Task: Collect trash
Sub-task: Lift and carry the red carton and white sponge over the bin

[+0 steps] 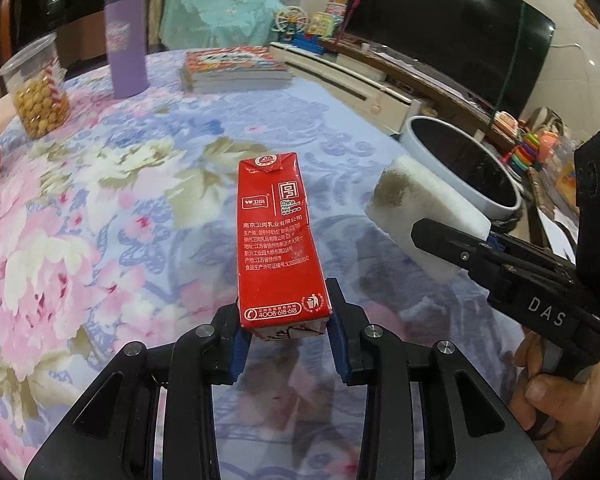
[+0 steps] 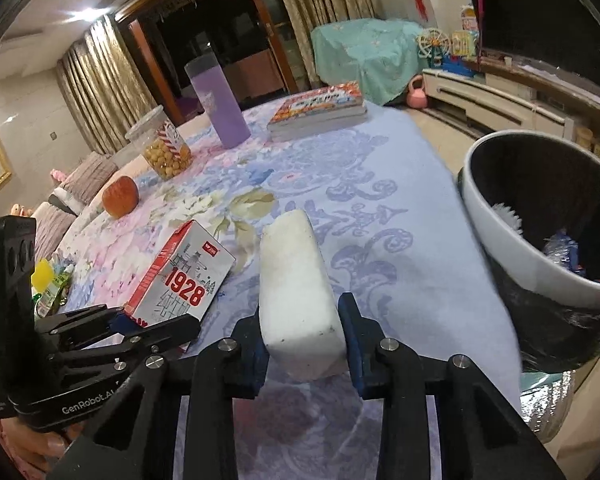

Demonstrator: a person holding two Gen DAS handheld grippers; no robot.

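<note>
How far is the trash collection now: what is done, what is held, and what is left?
Done: some trash already lies in the bin. In hand: the left gripper holds the red milk carton; the right gripper holds the white sponge. Left: dropping both into the bin.

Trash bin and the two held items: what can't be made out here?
- Trash bin: contents mostly lost in its dark inside, right wrist view; cut off by an edge, left wrist view.
- Milk carton: base hidden between left gripper fingers.
- White foam block: near end covered by right gripper fingers.
- Carton's small print: too fine to read.
</note>
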